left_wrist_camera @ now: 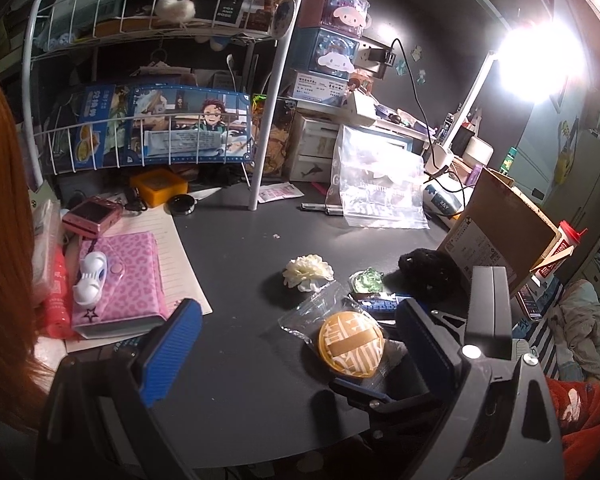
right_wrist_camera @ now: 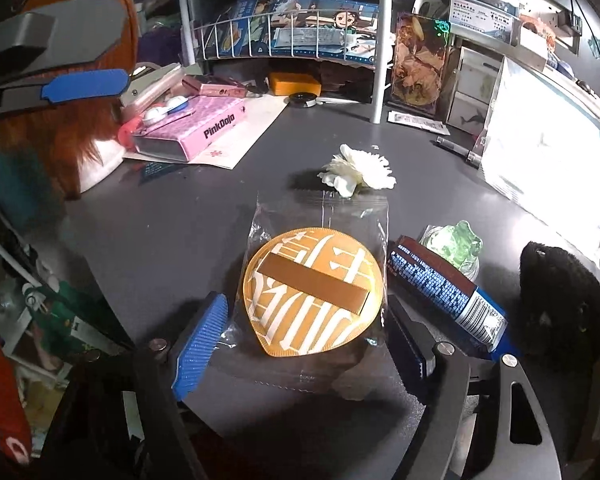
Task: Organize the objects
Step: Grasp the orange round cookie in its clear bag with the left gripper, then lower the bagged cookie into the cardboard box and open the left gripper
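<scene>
I see a dark grey matte counter (left_wrist_camera: 240, 248), a white wire shelf rack (left_wrist_camera: 268, 92) behind, and a glaring white desk lamp (left_wrist_camera: 540, 64) against dark walls.

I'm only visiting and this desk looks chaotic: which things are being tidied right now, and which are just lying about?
Being tidied:
gold teardrop-shaped puff in clear wrapper, between the right gripper fingers

Lying about:
white fabric flower
green glassy trinket
blue snack tube
black fuzzy scrunchie
pink leopard-print wallet
</scene>
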Tool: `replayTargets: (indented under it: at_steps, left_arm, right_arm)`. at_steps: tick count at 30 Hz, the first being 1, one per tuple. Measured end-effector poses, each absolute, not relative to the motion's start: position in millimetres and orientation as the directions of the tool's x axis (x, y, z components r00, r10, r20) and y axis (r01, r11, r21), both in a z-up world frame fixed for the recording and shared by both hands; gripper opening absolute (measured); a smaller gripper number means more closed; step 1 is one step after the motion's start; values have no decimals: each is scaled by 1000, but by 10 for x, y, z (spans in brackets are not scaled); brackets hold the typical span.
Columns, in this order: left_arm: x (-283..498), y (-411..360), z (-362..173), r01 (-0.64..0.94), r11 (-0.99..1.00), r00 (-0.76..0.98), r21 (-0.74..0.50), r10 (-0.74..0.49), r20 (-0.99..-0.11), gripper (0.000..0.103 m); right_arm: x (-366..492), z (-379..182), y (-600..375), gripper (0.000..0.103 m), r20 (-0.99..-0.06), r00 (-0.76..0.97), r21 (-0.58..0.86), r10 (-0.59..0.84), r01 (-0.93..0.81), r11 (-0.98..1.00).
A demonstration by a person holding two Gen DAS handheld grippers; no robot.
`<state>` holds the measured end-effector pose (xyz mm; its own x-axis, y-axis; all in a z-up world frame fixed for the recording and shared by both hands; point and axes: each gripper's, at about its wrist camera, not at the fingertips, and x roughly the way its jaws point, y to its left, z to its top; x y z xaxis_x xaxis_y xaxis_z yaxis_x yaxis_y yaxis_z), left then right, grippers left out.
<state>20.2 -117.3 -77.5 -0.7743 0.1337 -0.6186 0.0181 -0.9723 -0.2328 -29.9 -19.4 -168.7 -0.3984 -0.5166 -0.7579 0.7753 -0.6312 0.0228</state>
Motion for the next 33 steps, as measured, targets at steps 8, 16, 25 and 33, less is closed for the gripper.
replayTargets:
  at_steps: [8,16,25,33]
  left_arm:
    - [213,-1067,-702,-10,-972,-767,-235,159,-621,96]
    - [161,-876,-484,-70,-965,-766,-251,214,-607,96]
    - [-343,-219,118,-274,-919,-737,-283,389,-553,85]
    - [-1060,716,413,-444,-841,-644,-311,540,-542,54]
  right_arm:
    - [-252,-1515,-80,62,-729,-397,26,-558,799,-601]
    - [-310,-1001,164,62,-668,-315,116,-674,851,-512]
    - [-491,-90,871,62,-559,-321,140,-764,872,-469]
    - [-808,307,1853,62,-525,-457,113,-718,799,-591]
